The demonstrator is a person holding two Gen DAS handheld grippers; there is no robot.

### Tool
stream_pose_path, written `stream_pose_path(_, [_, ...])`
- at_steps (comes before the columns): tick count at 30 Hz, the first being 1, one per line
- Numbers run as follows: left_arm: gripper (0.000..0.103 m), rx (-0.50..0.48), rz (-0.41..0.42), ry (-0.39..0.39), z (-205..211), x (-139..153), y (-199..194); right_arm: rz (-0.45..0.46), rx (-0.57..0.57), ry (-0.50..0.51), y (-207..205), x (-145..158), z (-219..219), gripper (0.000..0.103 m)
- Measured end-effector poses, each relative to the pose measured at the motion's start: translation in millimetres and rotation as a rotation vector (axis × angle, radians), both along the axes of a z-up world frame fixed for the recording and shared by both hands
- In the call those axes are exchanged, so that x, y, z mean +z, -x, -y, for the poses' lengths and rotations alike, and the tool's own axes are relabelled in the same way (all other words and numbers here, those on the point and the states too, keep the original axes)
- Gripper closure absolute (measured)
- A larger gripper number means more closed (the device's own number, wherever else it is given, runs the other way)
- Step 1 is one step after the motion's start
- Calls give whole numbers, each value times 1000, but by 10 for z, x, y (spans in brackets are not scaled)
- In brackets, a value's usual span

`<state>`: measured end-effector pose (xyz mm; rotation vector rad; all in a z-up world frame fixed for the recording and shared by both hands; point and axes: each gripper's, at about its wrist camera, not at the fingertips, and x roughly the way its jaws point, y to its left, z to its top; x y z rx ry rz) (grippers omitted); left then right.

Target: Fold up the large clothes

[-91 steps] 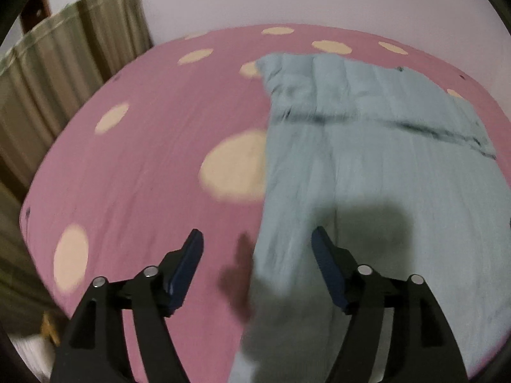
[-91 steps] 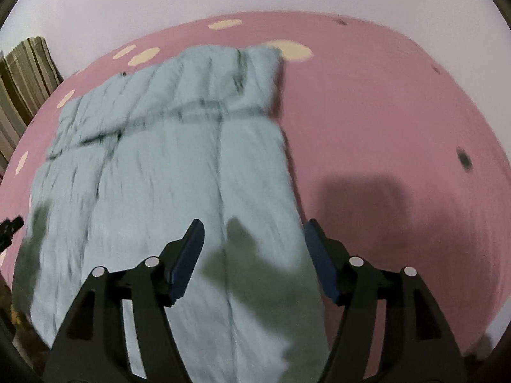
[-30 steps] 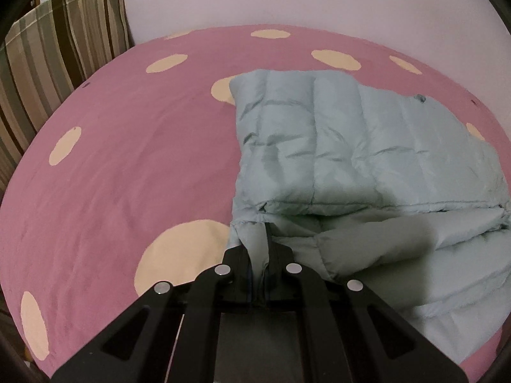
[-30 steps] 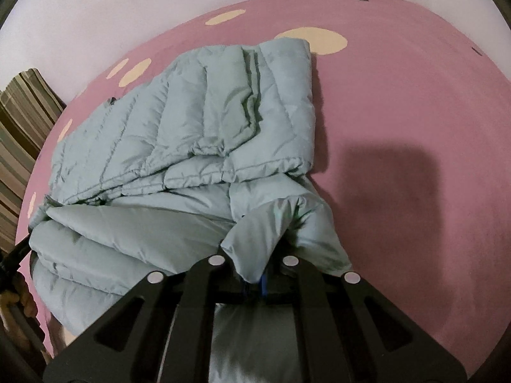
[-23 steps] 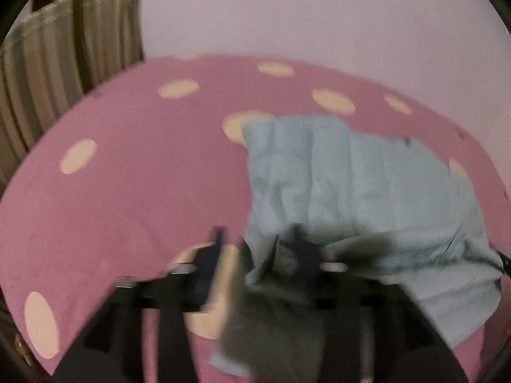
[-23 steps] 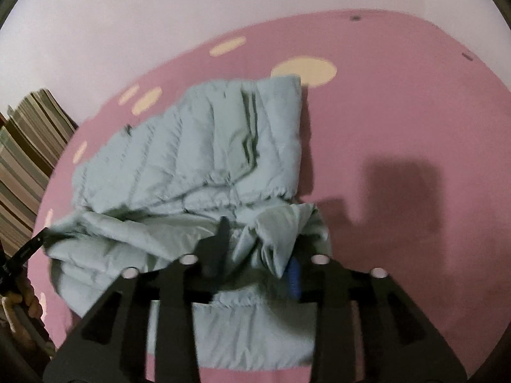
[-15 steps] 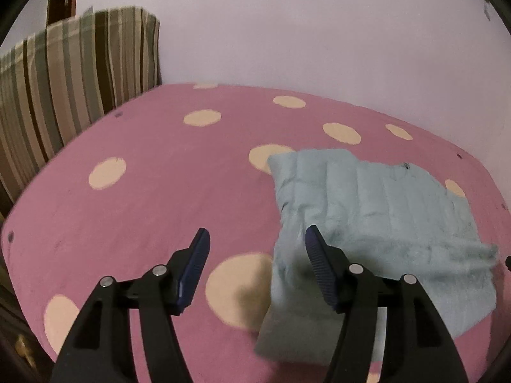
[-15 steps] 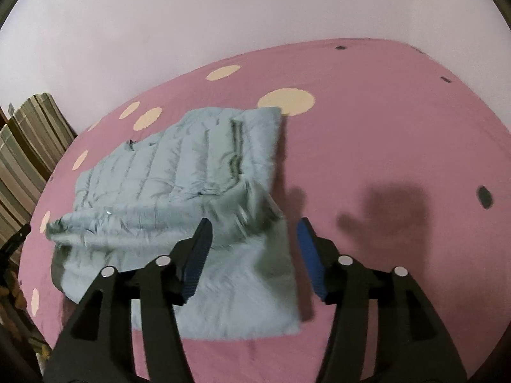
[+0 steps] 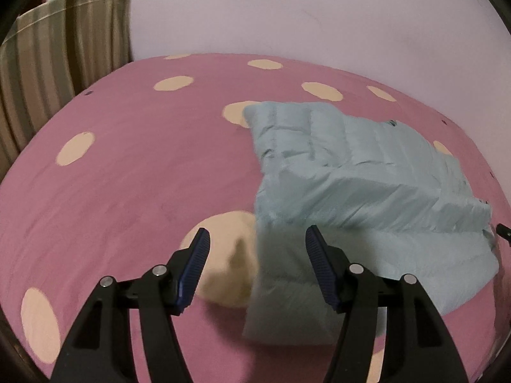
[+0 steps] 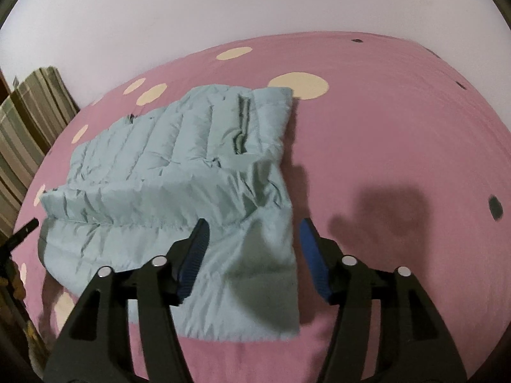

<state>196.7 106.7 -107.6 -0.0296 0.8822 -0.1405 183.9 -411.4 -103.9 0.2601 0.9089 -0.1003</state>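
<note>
Jacket (image 9: 361,191) in left wrist view lies folded on the pink spotted bedsheet (image 9: 134,166), just ahead and right of my left gripper (image 9: 257,269), jaws wide, nothing pinched. Right wrist view: my right gripper (image 10: 252,258) is opening, empty, jacket (image 10: 179,172) ahead-left, corner under the gap. Next fold, I'd judge: regrip both near corners evenly, lift together, keep edges aligned.

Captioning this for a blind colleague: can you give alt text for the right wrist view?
A pale blue quilted jacket lies folded on a pink bedsheet with cream dots. The right tool hangs open above the jacket's near corner, holding nothing.
</note>
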Motion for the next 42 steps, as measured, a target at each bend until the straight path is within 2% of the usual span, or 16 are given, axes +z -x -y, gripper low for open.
stream_pose_path(1, [40, -19, -8, 12, 15, -18, -50, -1, 16, 1, -66, -29, -9, 37])
stream_pose_path(3, [32, -61, -30, 29, 69, -83, -179, -6, 36, 8, -166, -80, -11, 37])
stream_pose_path(7, [31, -85, -53, -2, 137, -194, -357, -37, 37, 1, -340, -225, 53, 37])
stream_pose_path(8, [32, -87, -62, -3, 144, -225, -389, -51, 33, 1, -374, -266, 65, 41])
stream_pose_path(10, [35, -90, -64, -1, 152, -259, -434, -66, 37, 1, -404, -325, 58, 58])
stream_pose_path(12, [56, -103, -60, -3, 177, -276, -445, -74, 40, 2, -406, -371, 56, 79])
stream_pose_path(15, [81, -121, -61, -13, 238, -315, -442, -76, 50, 0, -399, -426, 11, 93])
stream_pose_path(18, [97, -128, -30, -49, 303, -281, -388, -55, 53, 49, -354, -382, -63, 97])
stream_pose_path(26, [99, -116, 121, -118, 381, 160, -115, 73, 25, 100, -75, 45, -106, 99])
stream_pose_path(32, [100, -82, 236, -158, 478, 631, -154, 188, 13, 124, -101, 536, -122, 99])
stream_pose_path(37, [100, -55, 295, -215, 624, 923, -509, 259, 0, 149, -452, 880, -72, 99])
stream_pose_path(42, [100, -20, 312, -266, 761, 1006, -1088, 255, -13, 144, -1017, 986, 21, 99])
